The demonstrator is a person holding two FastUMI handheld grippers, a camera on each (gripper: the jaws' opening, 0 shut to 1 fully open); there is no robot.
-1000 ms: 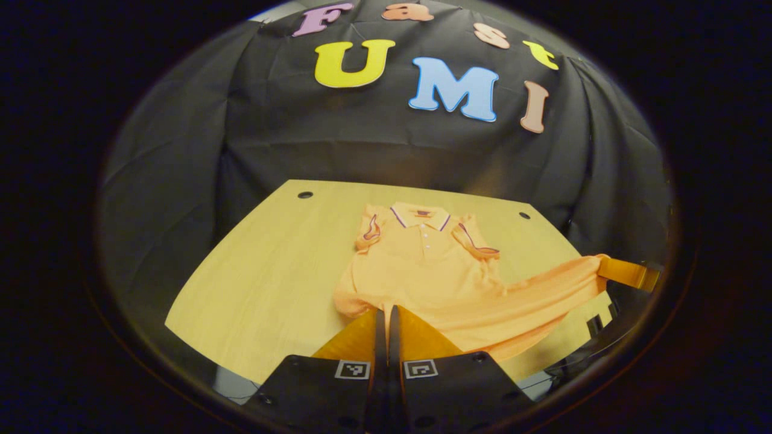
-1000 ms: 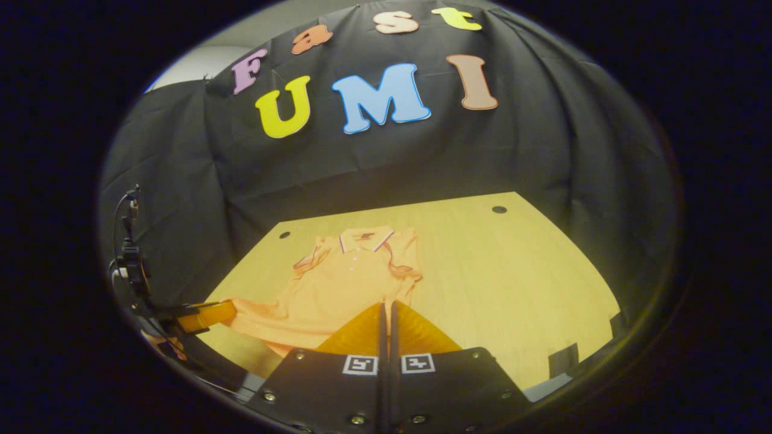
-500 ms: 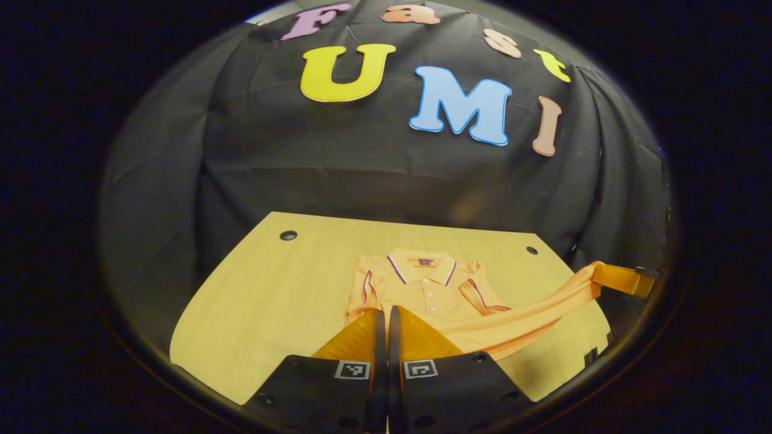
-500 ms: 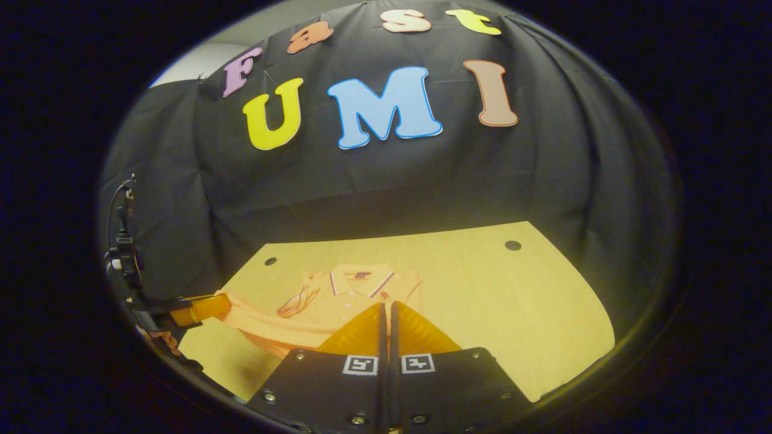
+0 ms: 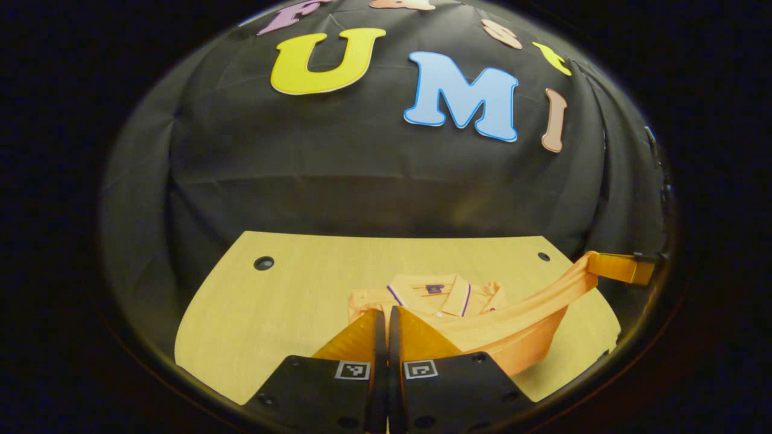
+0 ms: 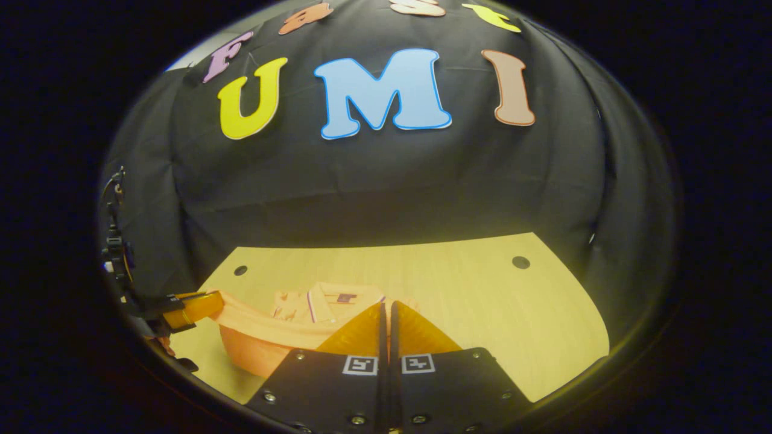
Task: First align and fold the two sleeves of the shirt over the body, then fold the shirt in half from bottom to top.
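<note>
The shirt [image 5: 476, 319] is an orange polo with a dark stripe along the collar [image 5: 429, 290] and small buttons under it. It lies on the light wooden table [image 5: 277, 307], toward the side near the person, and its lower part is lifted off the wood and hangs in a curved band between the two grippers. The collar points to the black cloth wall [image 5: 338, 181] at the back, so the long axis of the shirt runs from the person to that wall. The raised hem runs across this axis, from one gripper to the other.

The left gripper [image 5: 382, 319] has its two fingers pressed together on one bottom corner of the shirt. The right gripper [image 6: 386, 313] is closed in the same way on the other bottom corner; in the left gripper view it [image 5: 615, 267] shows at the right, with cloth stretched from its tip.

In the table are small round holes [image 5: 263, 263], one near each far corner. Nothing else lies on the wood around the shirt. A cable [image 6: 114, 241] hangs behind the left gripper [image 6: 193, 307] in the right gripper view.
</note>
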